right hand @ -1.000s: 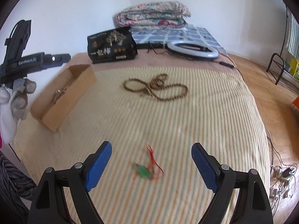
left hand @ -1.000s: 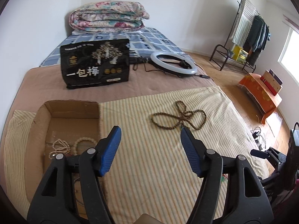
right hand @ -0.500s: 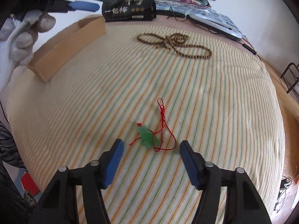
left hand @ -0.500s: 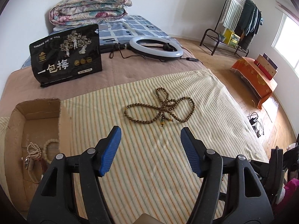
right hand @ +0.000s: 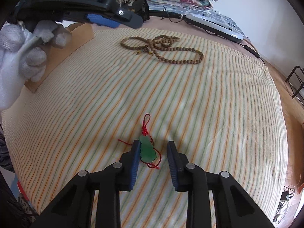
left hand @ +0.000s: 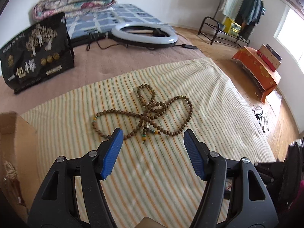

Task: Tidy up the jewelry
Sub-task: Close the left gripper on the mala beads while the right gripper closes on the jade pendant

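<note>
While right gripper (right hand: 153, 144) jaws close round green pendant (right hand: 147, 149) (perhaps touching), left gripper (left hand: 153, 135) jaws apart.

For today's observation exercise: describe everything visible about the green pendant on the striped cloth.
The green pendant is a small, glossy, jade-like lobed carving on a thin red cord with a knot and loop at its top. It lies flat on the striped cloth, between the closing jaws of the right gripper. One blue pad looks to be against its edge; the other is still apart.
</note>
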### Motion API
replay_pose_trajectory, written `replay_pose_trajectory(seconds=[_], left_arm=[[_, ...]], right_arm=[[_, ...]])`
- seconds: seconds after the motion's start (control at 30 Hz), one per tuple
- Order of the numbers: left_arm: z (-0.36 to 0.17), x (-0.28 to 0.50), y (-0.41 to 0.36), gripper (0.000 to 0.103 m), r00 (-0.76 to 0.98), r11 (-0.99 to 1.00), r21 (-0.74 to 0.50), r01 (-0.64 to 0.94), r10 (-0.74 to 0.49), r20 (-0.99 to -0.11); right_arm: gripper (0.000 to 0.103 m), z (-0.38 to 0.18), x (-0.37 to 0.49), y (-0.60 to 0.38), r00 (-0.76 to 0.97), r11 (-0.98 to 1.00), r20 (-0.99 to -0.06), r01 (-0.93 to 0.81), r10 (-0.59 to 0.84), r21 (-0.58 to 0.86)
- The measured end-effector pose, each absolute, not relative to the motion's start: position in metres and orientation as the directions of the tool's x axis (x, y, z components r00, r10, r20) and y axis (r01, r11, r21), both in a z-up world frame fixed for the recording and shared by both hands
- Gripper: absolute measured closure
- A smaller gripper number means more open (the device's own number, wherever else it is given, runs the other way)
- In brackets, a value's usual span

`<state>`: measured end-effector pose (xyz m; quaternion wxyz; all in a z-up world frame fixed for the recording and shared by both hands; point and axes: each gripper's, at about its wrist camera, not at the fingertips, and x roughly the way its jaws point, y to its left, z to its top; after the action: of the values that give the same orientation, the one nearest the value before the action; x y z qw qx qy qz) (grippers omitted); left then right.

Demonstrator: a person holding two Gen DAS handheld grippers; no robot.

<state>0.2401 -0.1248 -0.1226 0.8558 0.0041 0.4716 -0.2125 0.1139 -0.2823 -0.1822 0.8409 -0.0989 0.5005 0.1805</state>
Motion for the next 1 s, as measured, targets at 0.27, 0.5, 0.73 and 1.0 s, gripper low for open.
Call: replay_pose_trajectory(seconds=[0.27, 0.5, 0.73, 1.0], left_arm=[[-0.163, 0.288, -0.125, 0.035, 0.377, 0.926, -0.34, 0.167, -0.378, -0.845], [-0.178, 0.301, -0.134, 0.035, 0.403, 0.943, -0.321, 0.084, -0.326, -0.855], [-0.181, 0.304, -0.15, 0.065, 0.464, 0.981, -0.184, 0.058, -0.19, -0.865], [-0.183, 0.301, -0.144, 0.099, 0.488, 0.978, -0.185, 0.099, -0.21, -0.847]], right_arm=[[0.077, -0.183, 0.123, -0.286, 0.438, 0.914, -0.874, -0.405, 0.213, 0.02], [0.076, -0.183, 0.126, -0.288, 0.435, 0.913, -0.87, -0.405, 0.231, 0.04], [0.076, -0.184, 0.126, -0.289, 0.434, 0.913, -0.869, -0.405, 0.237, 0.047], [0.076, -0.184, 0.128, -0.288, 0.43, 0.916, -0.873, -0.4, 0.23, 0.044]])
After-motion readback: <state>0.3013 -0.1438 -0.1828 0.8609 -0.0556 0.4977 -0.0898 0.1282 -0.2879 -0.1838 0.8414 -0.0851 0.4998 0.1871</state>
